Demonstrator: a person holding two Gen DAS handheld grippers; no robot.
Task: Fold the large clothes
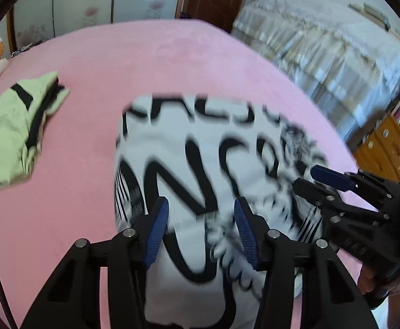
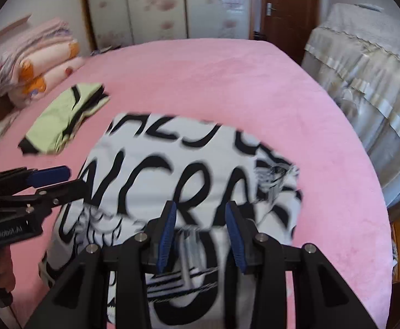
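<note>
A white garment with big black lettering (image 1: 200, 148) (image 2: 172, 164) lies folded on the pink blanket (image 1: 90, 164) (image 2: 213, 82), blurred by motion. My left gripper (image 1: 201, 219) hovers over its near edge with the blue pads apart; the cloth shows in the gap between them, and neither pad presses on it. My right gripper (image 2: 200, 219) stands the same way over the garment's near right part, jaws apart and nothing pinched. Each gripper also shows in the other's view: the right gripper (image 1: 307, 182) at the garment's right edge, the left gripper (image 2: 71, 181) at its left edge.
A folded light-green garment with black trim (image 1: 10, 137) (image 2: 62, 120) lies at the left of the blanket. Stacked bedding (image 2: 35, 63) sits at the far left. A covered bed (image 1: 323, 41) (image 2: 364, 82) stands to the right, a wooden cabinet (image 1: 378, 150) near it, and wardrobe doors behind.
</note>
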